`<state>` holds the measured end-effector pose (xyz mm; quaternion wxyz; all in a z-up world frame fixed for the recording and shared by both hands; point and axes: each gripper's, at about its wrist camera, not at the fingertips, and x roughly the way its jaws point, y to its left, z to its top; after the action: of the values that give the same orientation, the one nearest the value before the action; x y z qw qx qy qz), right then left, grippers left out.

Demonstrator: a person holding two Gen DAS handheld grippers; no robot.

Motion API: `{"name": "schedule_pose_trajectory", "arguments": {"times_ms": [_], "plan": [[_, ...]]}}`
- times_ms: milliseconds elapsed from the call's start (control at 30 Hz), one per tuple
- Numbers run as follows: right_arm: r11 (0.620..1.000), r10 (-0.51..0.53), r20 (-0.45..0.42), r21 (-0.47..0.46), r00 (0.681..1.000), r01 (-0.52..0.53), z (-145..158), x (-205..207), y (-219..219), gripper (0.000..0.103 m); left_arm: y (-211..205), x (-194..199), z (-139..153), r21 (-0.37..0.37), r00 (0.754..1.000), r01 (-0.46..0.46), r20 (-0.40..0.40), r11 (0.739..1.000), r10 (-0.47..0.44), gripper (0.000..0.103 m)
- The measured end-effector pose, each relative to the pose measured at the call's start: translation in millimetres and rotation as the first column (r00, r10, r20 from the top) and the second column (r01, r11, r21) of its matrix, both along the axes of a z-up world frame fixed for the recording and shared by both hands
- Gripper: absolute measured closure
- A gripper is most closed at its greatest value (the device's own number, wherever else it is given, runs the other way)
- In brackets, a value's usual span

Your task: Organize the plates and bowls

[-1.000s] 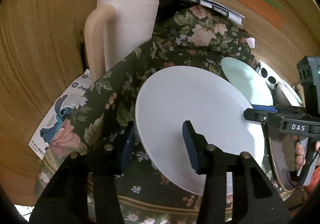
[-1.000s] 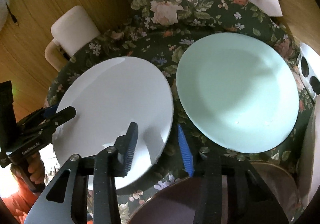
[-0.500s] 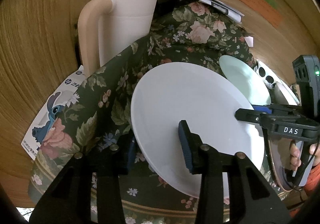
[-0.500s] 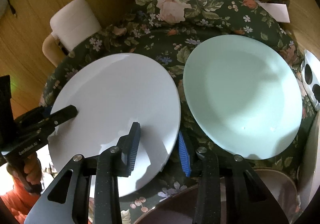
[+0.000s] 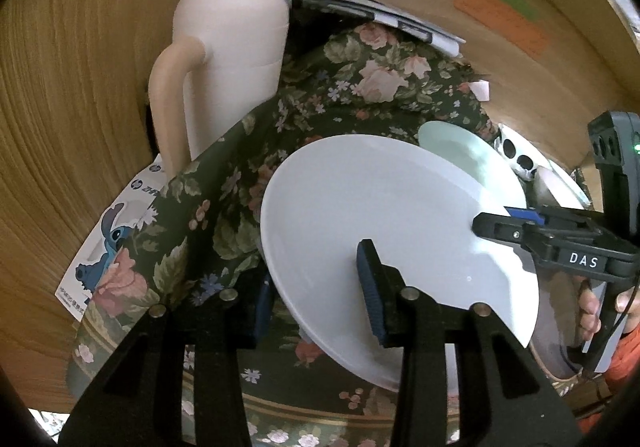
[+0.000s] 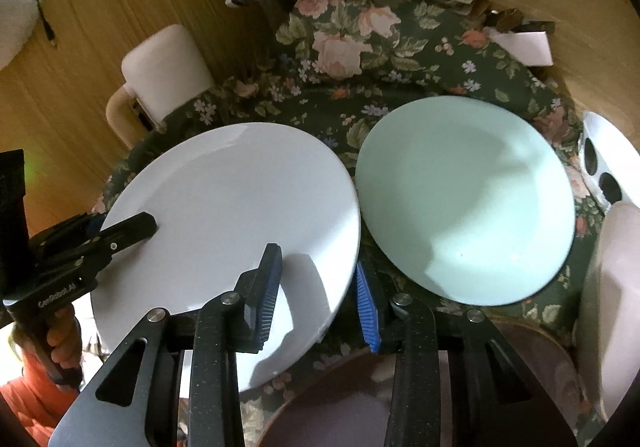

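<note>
Resting on floral cloth [image 6: 340,47] — empty plates [image 6: 464,199].

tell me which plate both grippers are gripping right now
The white plate, held at opposite rims by the left gripper and right gripper. The pale green plate beside it lies untouched on the floral cloth.

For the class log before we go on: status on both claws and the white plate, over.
Both claws, left and right, shut on white plate, opposite rims. Plate tilted off cloth. Green plate close beside.
</note>
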<state>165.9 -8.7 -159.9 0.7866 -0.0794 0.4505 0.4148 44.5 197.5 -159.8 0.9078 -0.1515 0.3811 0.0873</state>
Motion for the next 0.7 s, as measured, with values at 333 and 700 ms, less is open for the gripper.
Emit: {"name": "schedule_pose_trajectory", "arguments": {"times_ms": [333,700], "plan": [[0.997,-0.052,0.025,0.052,0.998,0.051,18.2,-10.6,-34.1,0.071,-24.7,-1.6,18.2,0.025,0.998,0.043,0.033,0.999,-0.044,0.064],[0.988,-0.126,0.042,0.094,0.991,0.121,27.6,-22.4,-71.7,0.071,-58.2,0.7,28.9,0.032,0.992,0.109,0.054,0.993,-0.111,0.064]]}}
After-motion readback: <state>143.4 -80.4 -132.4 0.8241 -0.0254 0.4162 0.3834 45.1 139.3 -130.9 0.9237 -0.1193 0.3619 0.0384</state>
